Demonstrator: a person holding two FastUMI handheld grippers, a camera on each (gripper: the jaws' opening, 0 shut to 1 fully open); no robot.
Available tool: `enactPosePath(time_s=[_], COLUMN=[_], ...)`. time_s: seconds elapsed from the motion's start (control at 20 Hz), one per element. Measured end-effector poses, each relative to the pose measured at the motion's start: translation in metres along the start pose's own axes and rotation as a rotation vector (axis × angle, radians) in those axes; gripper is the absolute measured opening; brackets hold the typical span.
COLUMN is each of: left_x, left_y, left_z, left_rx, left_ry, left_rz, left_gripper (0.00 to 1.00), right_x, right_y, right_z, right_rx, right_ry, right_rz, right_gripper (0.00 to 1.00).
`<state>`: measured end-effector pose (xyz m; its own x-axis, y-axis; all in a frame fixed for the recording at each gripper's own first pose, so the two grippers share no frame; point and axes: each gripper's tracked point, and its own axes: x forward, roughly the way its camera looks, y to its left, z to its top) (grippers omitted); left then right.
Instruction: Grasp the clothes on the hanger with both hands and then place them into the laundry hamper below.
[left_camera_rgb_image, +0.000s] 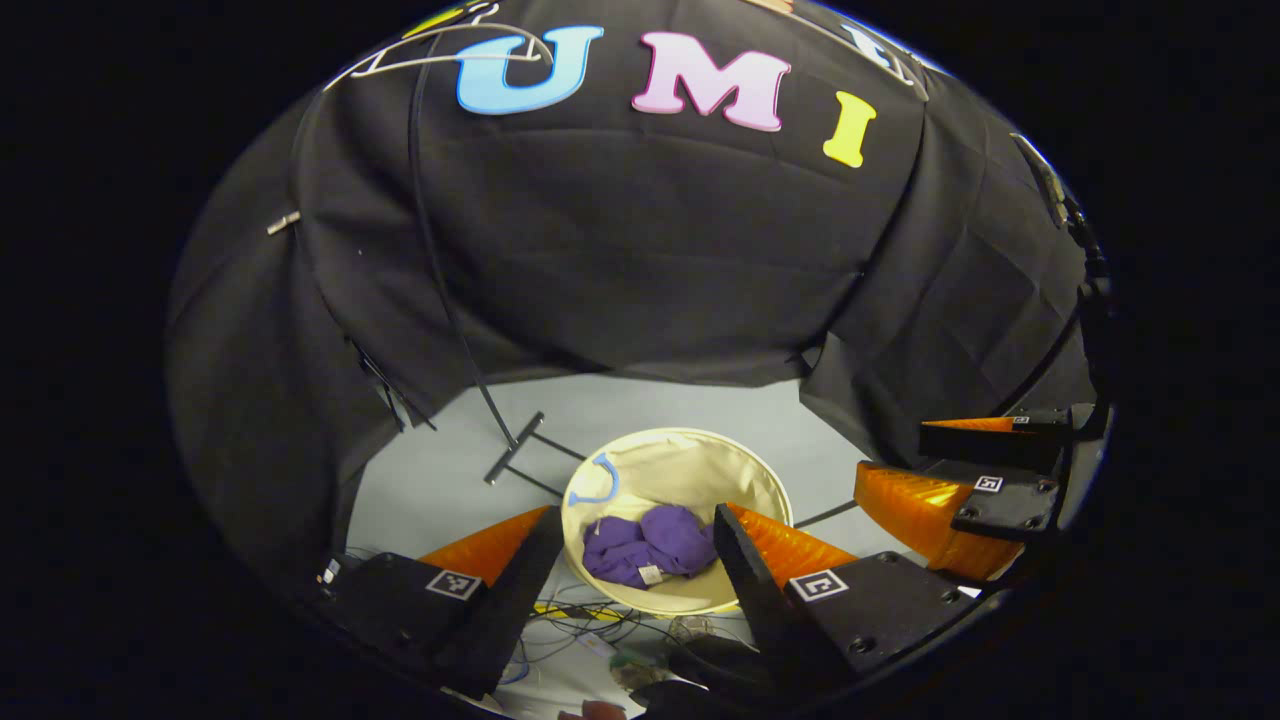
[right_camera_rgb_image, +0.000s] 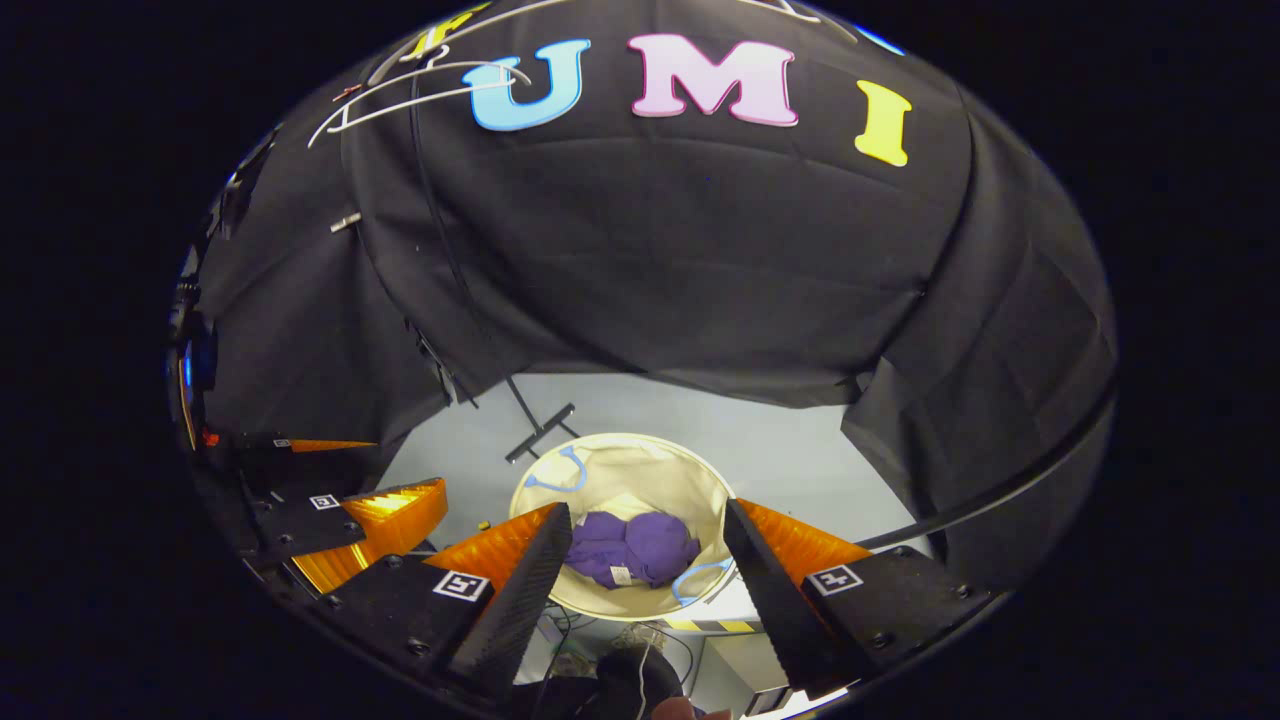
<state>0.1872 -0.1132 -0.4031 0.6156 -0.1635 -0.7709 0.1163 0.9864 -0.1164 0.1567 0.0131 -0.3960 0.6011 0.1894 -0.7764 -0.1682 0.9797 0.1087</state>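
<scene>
The purple clothes (left_camera_rgb_image: 648, 548) lie crumpled in the bottom of the round cream hamper (left_camera_rgb_image: 735, 466), bunched into a low heap whose longer side runs across the left gripper view; a small white tag shows on its near edge. The left gripper (left_camera_rgb_image: 632, 528) hangs above the hamper with its fingers spread wide and nothing between them. The right gripper (right_camera_rgb_image: 646, 522) hangs just beside it, likewise spread and empty. A white hanger (right_camera_rgb_image: 420, 85) hangs bare high on the stand (left_camera_rgb_image: 520, 445).
</scene>
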Motion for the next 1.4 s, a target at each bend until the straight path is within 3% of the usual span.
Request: enactPosePath(time_s=[0.75, 0.8, 0.85, 0.9, 1.05, 1.4], left_x=[-0.231, -0.244, -0.259, -0.272, -0.306, -0.363], left_y=[0.004, 0.005, 0.006, 0.007, 0.012, 0.019], left_z=[0.106, 0.111, 0.117, 0.122, 0.131, 0.151], left_rx=[0.041, 0.045, 0.051, 0.057, 0.064, 0.037], left_ry=[-0.501, -0.534, -0.566, -0.595, -0.655, -0.763], left_rz=[-0.025, -0.024, -0.021, -0.016, 0.002, 0.041], left_gripper=[0.95, 0.95, 0.95, 0.95, 0.95, 0.92], right_x=[-0.197, -0.21, -0.225, -0.238, -0.276, -0.336], right_y=[0.005, 0.007, 0.011, 0.016, 0.024, 0.031], right_z=[0.097, 0.102, 0.11, 0.119, 0.138, 0.161], right_rx=[0.01, 0.007, 0.002, -0.005, -0.027, -0.009], right_ry=[-0.461, -0.5, -0.544, -0.585, -0.683, -0.808], right_rz=[-0.148, -0.155, -0.158, -0.162, -0.169, -0.152], right_gripper=[0.99, 0.94, 0.98, 0.94, 0.98, 0.96])
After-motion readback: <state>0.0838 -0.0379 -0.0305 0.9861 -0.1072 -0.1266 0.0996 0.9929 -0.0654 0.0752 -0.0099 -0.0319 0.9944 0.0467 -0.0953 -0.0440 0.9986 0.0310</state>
